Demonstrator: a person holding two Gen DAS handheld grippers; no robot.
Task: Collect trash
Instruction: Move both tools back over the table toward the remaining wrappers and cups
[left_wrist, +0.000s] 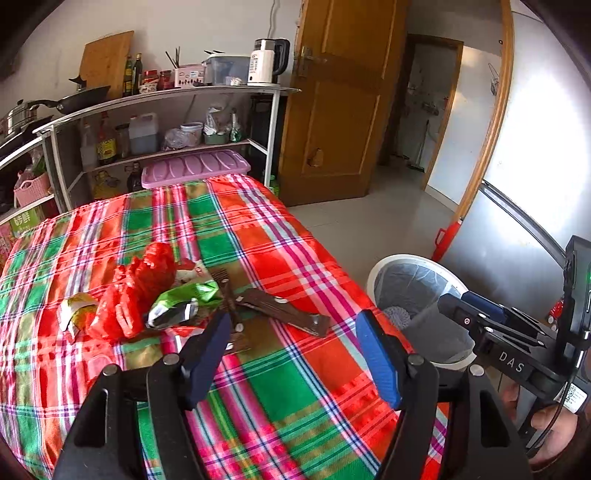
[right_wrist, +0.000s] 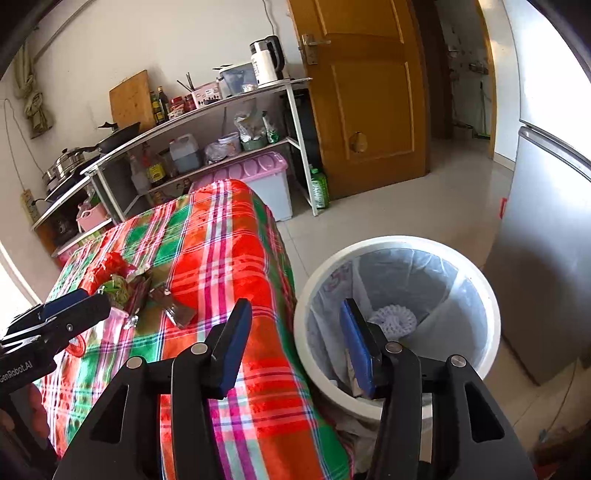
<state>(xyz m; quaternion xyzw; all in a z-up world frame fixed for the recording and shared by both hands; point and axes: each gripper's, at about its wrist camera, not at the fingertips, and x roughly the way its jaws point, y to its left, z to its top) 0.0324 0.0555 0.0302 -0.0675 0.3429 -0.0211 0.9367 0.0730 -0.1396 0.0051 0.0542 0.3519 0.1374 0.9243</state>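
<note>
A pile of trash lies on the plaid tablecloth (left_wrist: 303, 398): a crumpled red plastic bag (left_wrist: 136, 291), a green foil wrapper (left_wrist: 181, 302), a gold wrapper (left_wrist: 74, 310) and a brown wrapper (left_wrist: 284, 310). My left gripper (left_wrist: 295, 347) is open and empty, just in front of the pile. My right gripper (right_wrist: 295, 343) is open and empty over the table's edge and the rim of the white lined bin (right_wrist: 399, 247); it also shows in the left wrist view (left_wrist: 476, 306). A white knitted thing (right_wrist: 393, 319) lies in the bin. The pile shows in the right wrist view (right_wrist: 125, 288).
A metal shelf rack (left_wrist: 166, 99) with bottles, pans and a kettle stands behind the table. A pink-lidded storage box (left_wrist: 195, 168) sits beside it. A wooden door (left_wrist: 343, 103) stands open. A grey fridge (right_wrist: 550, 229) stands right of the bin.
</note>
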